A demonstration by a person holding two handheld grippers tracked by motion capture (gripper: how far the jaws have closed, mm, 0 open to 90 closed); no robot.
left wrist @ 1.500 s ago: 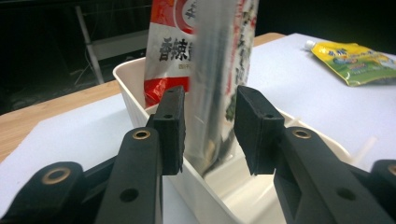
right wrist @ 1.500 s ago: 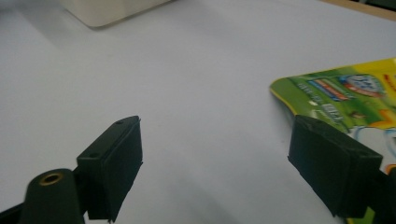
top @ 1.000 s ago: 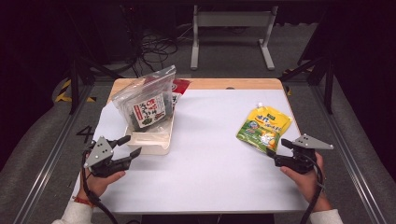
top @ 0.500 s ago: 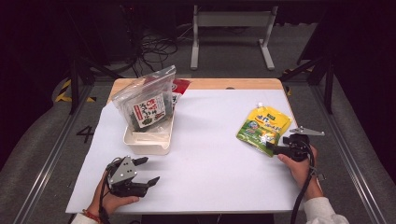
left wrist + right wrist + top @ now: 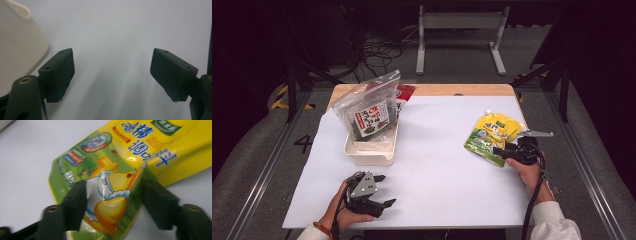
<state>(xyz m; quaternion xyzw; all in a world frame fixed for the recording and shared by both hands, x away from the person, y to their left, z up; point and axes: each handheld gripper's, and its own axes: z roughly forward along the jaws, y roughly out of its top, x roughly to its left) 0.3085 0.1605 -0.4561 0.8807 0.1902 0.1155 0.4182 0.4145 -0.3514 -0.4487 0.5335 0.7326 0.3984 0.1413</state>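
Closing on the yellow pouch (image 5: pixel 130 167) is where your right gripper (image 5: pixel 113 195) stands now: its jaws have just been narrowing, and in the right gripper view they straddle the pouch's lower corner, one pad at each side of the duck print. The foil buckles between them, but I cannot tell whether the pads press it yet, so treat the grasp as not settled. In the high view the pouch lies flat on the white table (image 5: pixel 437 165) at the right of the frame, with your right gripper (image 5: pixel 502 150) at its lower edge.

Your left gripper (image 5: pixel 383 190) rests at the lower left of the high view, jaws spread apart after just opening, nothing between them; the left gripper view shows bare table there and the wall of the white tray (image 5: pixel 20 42) at the upper left.

The tray (image 5: pixel 371 156) already holds a clear bag of snacks (image 5: pixel 369 112), standing upright in the upper left of the frame. By my reading, one item is packed and the pouch is left: clamp it, lift it, carry it across to the tray.
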